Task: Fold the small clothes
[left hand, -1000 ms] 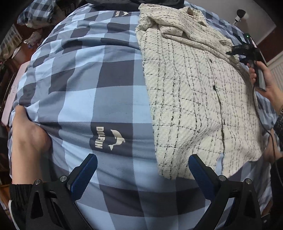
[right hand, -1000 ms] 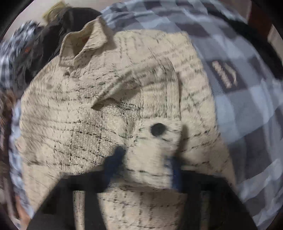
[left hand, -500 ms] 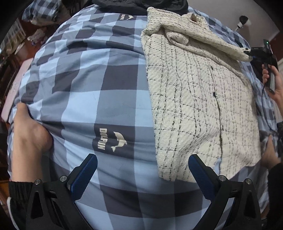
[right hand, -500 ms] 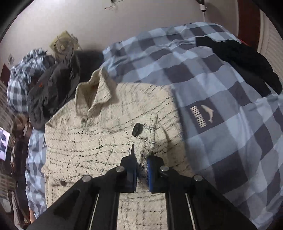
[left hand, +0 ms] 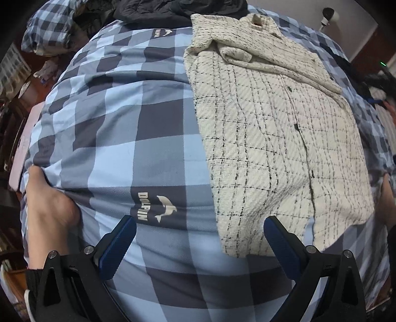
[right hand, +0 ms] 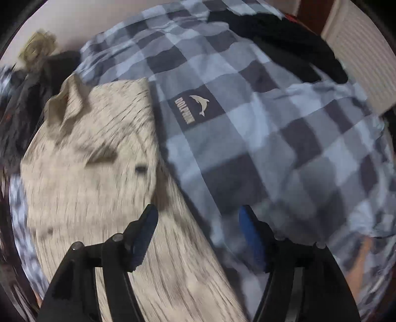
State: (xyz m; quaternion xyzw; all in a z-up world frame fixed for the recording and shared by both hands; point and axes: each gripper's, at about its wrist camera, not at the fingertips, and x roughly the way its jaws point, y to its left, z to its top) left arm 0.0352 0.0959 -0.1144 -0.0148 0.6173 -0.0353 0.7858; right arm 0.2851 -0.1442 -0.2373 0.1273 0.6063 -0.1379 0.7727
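Note:
A cream checked shirt [left hand: 277, 138] lies flat on the blue plaid bedspread [left hand: 138, 138], collar at the far end, both sleeves folded in across its chest. My left gripper [left hand: 199, 237] is open and empty, hovering near the shirt's near left hem corner. In the blurred right wrist view the shirt [right hand: 94, 188] lies to the left, and my right gripper [right hand: 198, 232] is open and empty above the shirt's edge.
A bare foot [left hand: 47, 198] presses on the bedspread at the near left. Dark clothes [left hand: 178, 10] pile at the far end of the bed. A black garment [right hand: 284, 42] lies at the far right. A dolphin logo [left hand: 156, 208] marks the cover.
My right gripper has let go of the sleeve cuff, opened, and swung away to the right. The sleeve now lies across the shirt's chest. The left gripper has stayed open.

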